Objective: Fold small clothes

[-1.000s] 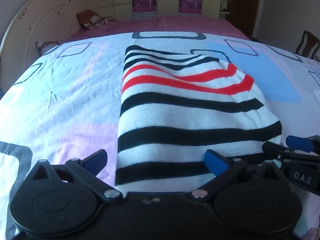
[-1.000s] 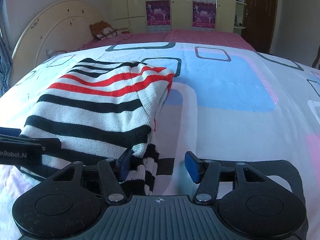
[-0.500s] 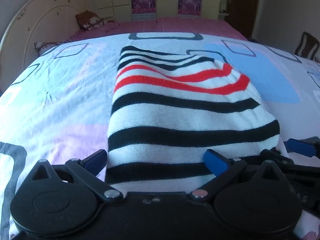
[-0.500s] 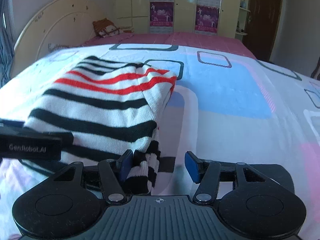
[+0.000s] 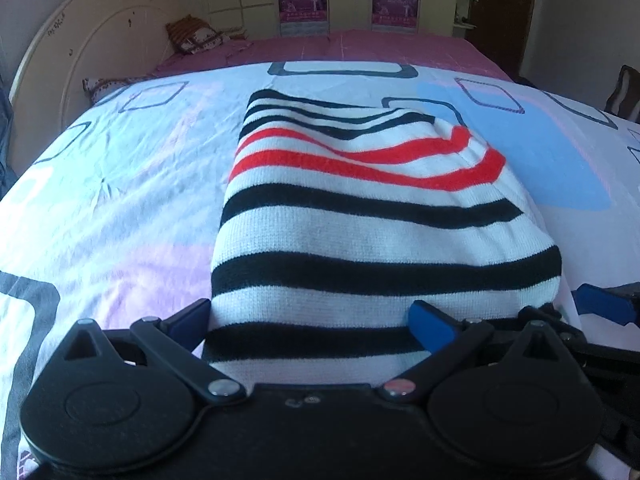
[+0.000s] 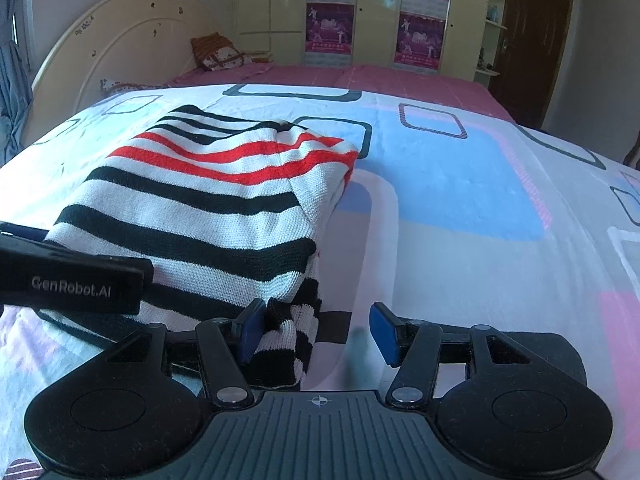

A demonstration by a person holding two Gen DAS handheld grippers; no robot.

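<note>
left wrist view: my left hand-held gripper (image 5: 312, 318) is spread wide, its blue pads on either side of the near edge of the folded striped sweater (image 5: 360, 216), which lies on the bed (image 5: 120, 184). i cannot tell whether the pads press the knit.

right wrist view: my right hand-held gripper (image 6: 318, 330) stands half spread, not pinching. the sweater's near right corner bunches against the left pad (image 6: 250, 330); the right pad is over bare sheet.
</note>
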